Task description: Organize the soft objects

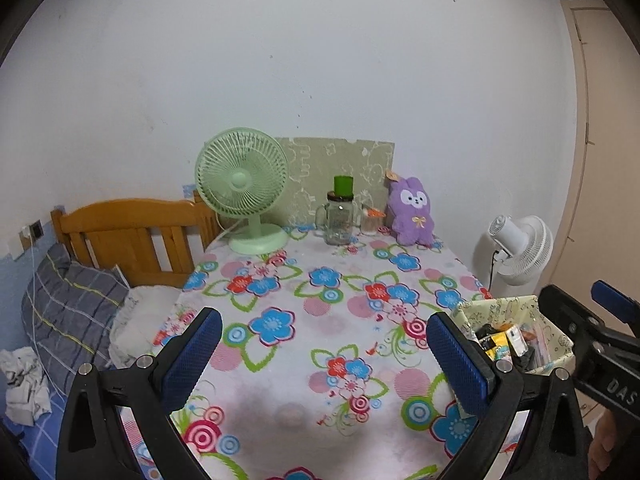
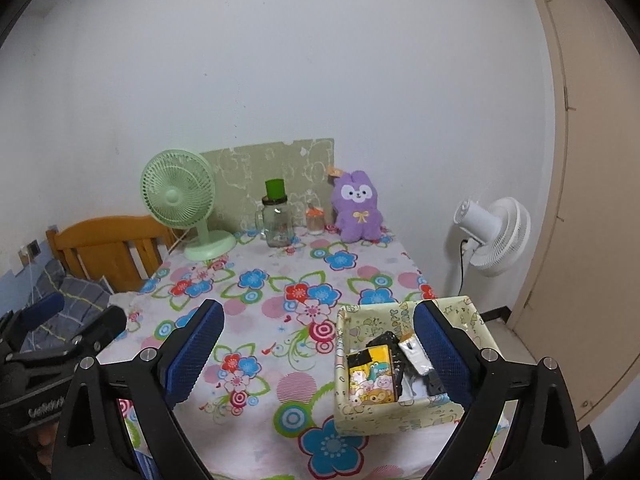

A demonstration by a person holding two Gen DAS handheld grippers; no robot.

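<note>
A purple plush rabbit (image 1: 412, 212) sits upright at the far right end of the flowered table (image 1: 312, 320), against the wall; it also shows in the right wrist view (image 2: 357, 208). A pale patterned box (image 2: 400, 368) holding packets stands at the table's near right; it shows in the left wrist view too (image 1: 516, 332). My left gripper (image 1: 324, 356) is open and empty over the table's near edge. My right gripper (image 2: 320, 350) is open and empty, its right finger in front of the box.
A green desk fan (image 1: 244, 192), a glass jar mug with a green lid (image 1: 340, 216) and a small glass (image 1: 370, 222) stand along the far edge. A wooden bed with a grey pillow (image 1: 68, 312) lies left. A white floor fan (image 1: 520, 248) stands right.
</note>
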